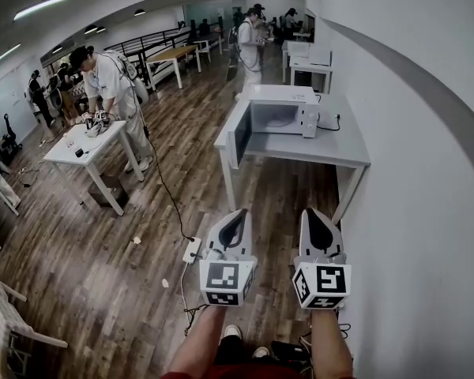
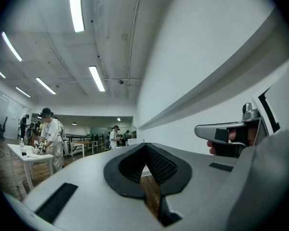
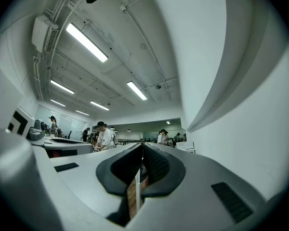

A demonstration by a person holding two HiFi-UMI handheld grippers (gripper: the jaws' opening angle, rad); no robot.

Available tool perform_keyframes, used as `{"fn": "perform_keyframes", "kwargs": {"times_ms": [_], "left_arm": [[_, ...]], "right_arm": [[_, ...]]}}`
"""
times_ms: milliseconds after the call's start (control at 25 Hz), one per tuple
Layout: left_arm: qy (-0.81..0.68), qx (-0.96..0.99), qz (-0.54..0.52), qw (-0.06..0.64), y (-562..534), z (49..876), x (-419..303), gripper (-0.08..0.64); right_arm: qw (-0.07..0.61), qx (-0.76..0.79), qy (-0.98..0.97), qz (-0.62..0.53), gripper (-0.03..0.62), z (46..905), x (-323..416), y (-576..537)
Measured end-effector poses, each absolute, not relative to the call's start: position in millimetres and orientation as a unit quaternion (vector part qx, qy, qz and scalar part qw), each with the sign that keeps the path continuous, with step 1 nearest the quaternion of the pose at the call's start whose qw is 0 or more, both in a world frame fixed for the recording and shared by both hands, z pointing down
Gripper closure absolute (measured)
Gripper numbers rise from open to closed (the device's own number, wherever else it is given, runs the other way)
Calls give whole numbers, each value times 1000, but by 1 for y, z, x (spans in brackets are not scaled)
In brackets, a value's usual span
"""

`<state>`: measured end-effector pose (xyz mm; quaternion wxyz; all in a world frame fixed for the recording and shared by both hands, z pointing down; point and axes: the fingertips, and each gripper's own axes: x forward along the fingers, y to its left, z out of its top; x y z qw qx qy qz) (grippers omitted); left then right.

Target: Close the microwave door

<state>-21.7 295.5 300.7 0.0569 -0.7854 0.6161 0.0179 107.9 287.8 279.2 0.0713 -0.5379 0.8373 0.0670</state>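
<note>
Left hand-held gripper (image 1: 238, 215); right hand-held gripper (image 1: 310, 214): jaws together, empty | microwave (image 1: 283, 115): white; door (image 1: 241, 135) wide open

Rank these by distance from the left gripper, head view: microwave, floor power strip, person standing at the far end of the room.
1. The power strip: on the floor, just left of the left gripper.
2. The microwave: ahead, up on the grey table.
3. The standing person: far end of the room, beyond the microwave.
</note>
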Motion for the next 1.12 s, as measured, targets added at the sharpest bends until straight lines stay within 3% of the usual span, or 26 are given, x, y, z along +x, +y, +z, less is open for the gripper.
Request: {"fn": "perform_keyframes", "kwargs": {"times_ms": [400,1120], "left_arm": [[622,-781,26,46,238,316,-48,534],[612,-788,41,49,100,311,-155,534]], "right_arm": [[56,-532,842,74,565,292,84,233],[42,-535,839,87,565,285,-27,95]]}}
